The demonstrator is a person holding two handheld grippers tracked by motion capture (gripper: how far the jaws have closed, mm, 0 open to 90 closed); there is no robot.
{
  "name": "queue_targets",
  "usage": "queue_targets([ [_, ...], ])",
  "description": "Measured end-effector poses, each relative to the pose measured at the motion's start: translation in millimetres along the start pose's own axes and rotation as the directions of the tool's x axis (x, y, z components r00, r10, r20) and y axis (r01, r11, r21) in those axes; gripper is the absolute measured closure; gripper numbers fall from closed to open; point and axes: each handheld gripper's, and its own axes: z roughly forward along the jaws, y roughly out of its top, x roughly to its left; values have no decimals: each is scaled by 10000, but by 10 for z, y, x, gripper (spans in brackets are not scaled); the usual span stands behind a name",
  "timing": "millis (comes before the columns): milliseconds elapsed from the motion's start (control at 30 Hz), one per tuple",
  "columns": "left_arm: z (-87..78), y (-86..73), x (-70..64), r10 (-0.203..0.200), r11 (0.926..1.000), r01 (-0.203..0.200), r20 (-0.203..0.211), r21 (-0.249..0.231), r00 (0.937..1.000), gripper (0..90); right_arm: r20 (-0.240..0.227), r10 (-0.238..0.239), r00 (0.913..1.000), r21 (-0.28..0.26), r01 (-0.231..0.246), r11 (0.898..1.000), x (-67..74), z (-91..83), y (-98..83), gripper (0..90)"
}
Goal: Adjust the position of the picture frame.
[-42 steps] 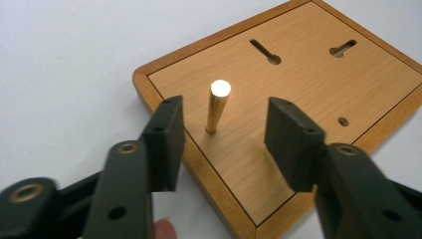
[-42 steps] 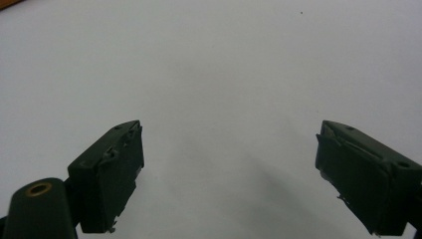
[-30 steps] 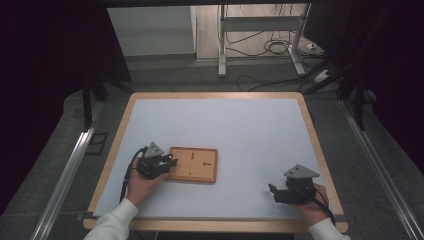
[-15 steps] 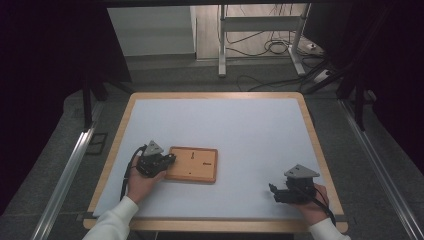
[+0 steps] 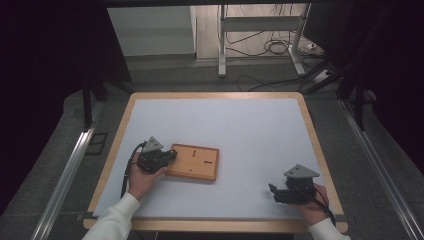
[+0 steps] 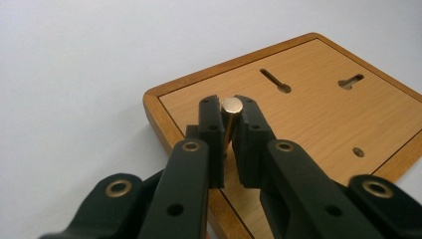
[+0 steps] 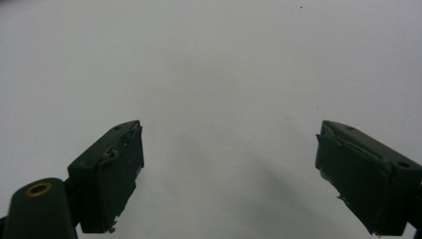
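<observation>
Wooden board [image 5: 194, 161] lies flat on the white table [image 5: 240, 130], near its left front part. Left gripper [image 6: 228, 122] has just been closing and clamps a small brass peg [image 6: 230, 110] over the board's corner; the peg's lower end is hidden between the pads. Right gripper [image 7: 229, 174] stands wide open, well apart.

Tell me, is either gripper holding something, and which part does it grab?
The left gripper pinches a small metal peg by its shaft, just below the round head, above the wooden board. The right gripper holds nothing; its fingers stand apart.
</observation>
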Motion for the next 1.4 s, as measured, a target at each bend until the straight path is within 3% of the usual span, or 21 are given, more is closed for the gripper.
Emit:
queue_targets([
  [267,109,84,-103,241,9997,-242,249,73,9994,836,-45,25,10000,7,-25,10000,10,3,3,123],
  [633,404,244,-401,721,9967,-749,870,301,9936,839,-51,32,10000,-37,-33,10000,6,-6,3,123],
  [833,537,339,-511,860,9954,-897,981,338,9914,839,-66,42,10000,-47,-42,10000,6,-13,4,123],
  [1100,661,373,-599,1034,9933,-1079,983,421,9898,837,-74,55,10000,-55,-55,10000,0,-9,1,123],
  [1400,671,367,-574,836,9958,-875,1195,276,9893,817,-72,41,10000,-29,-41,10000,1,-9,0,123],
])
